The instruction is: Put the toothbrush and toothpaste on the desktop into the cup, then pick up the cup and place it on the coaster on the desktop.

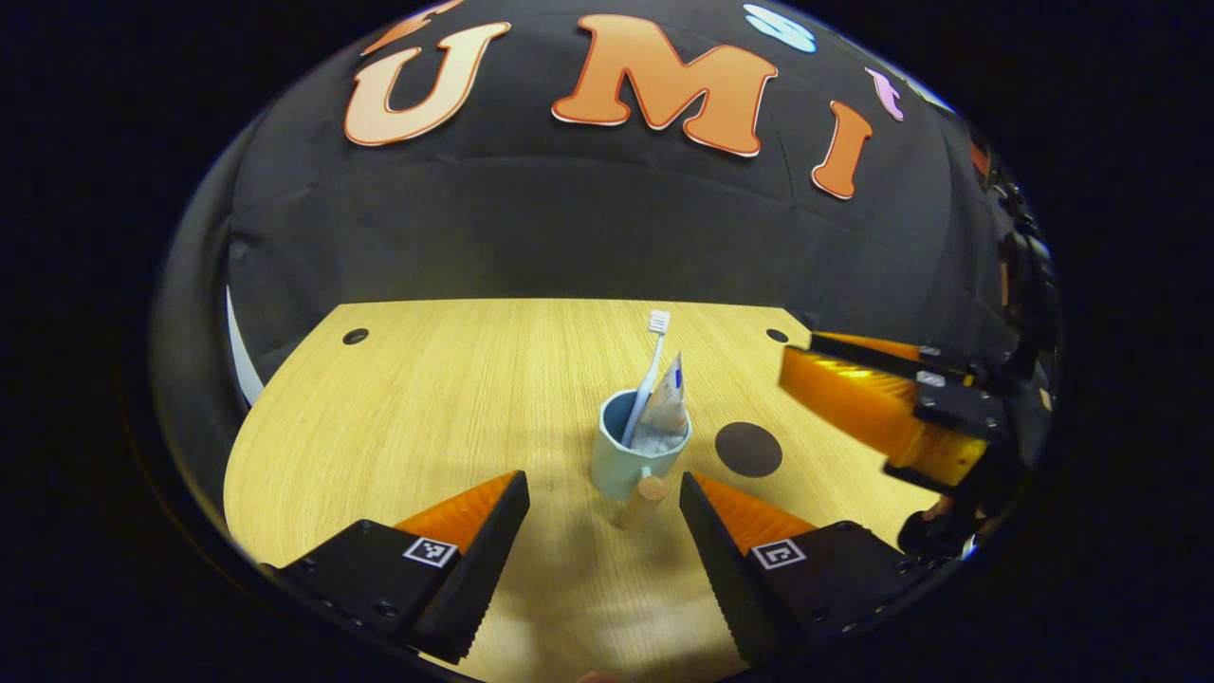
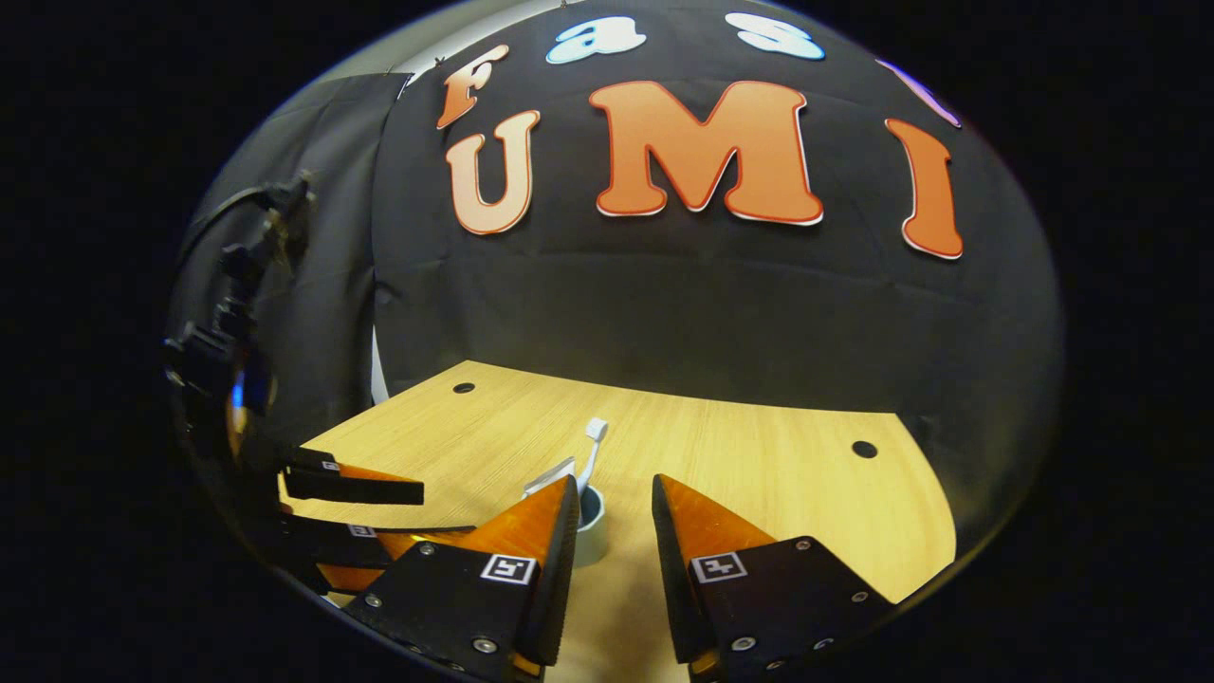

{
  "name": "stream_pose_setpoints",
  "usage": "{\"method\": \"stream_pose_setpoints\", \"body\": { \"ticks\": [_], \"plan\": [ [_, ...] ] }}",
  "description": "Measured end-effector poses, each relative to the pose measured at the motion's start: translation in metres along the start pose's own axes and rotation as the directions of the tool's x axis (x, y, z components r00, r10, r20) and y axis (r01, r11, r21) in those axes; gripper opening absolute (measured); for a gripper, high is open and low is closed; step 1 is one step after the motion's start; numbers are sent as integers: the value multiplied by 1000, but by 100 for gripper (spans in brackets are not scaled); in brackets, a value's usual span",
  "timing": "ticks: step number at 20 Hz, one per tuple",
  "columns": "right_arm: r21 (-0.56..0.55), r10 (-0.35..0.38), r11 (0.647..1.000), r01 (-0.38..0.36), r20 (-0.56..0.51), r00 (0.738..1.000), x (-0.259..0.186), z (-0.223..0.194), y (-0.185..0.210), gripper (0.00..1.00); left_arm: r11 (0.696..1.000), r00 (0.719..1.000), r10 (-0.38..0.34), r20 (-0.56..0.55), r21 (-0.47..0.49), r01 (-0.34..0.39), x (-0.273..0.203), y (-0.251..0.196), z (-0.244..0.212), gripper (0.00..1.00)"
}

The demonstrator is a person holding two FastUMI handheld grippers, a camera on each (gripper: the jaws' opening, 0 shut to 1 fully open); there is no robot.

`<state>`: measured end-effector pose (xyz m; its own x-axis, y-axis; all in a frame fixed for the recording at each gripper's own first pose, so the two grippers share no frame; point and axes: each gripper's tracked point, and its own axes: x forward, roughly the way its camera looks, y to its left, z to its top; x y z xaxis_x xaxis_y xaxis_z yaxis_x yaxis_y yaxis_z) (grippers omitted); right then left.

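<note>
On the wooden worktop (image 1: 398, 417) stands a pale blue cup (image 1: 628, 455), out in the middle of the wood. It is upright. A toothbrush (image 1: 652, 365) leans inside it with its white bristle head sticking up high. A toothpaste tube (image 1: 664, 408) is in the cup too, tilted beside the brush. The cup has a small round wooden knob low on its near side. Just beside the cup, on its right in the left gripper view, lies a dark round coaster (image 1: 747, 449). The cup is not on the coaster; there is a little strip of wood between them.

The left gripper (image 1: 603, 493) is low and close to the cup. Its two fingers are wide apart, and the cup stands just past the gap between them. The fingers do not touch the cup.

The right gripper (image 2: 615, 493) is also near the cup. Its fingers are apart with a smaller gap, and they hold nothing. In the right gripper view, the cup (image 2: 592, 531) peeks out beside the left finger, with the toothbrush (image 2: 594, 446) rising above it. In the left gripper view the right gripper (image 1: 882, 398) hangs above the worktop, on the far side of the coaster. Small dark holes sit near the back corners of the worktop.
</note>
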<state>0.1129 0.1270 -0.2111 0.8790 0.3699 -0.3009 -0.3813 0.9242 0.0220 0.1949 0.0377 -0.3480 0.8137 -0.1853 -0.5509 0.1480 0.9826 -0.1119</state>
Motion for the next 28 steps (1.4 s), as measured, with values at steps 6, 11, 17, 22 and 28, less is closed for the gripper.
{"method": "stream_pose_setpoints", "body": {
  "ticks": [6, 11, 17, 22, 28],
  "plan": [
    [5, -71, 997, 71, 17, 997, -36, 18, -29, 46, 999, 995, -35, -94, 3, 35, 27, -15, -4, 96],
    [25, -134, 991, 134, 14, 991, -60, 21, -47, 54, 999, 979, -47, -201, -22, 43, 47, -19, -18, 96],
    [8, -206, 978, 206, -3, 979, -80, 13, -62, 56, 997, 945, -58, -322, -58, 42, 64, -15, -33, 95],
    [34, -252, 967, 253, -23, 967, -88, 4, -67, 56, 998, 911, -64, -407, -32, 55, 75, -15, -47, 81],
    [55, -289, 955, 292, -61, 955, -96, -14, -65, 56, 998, 871, -70, -485, -39, 58, 79, -24, -62, 41]
  ]
}}
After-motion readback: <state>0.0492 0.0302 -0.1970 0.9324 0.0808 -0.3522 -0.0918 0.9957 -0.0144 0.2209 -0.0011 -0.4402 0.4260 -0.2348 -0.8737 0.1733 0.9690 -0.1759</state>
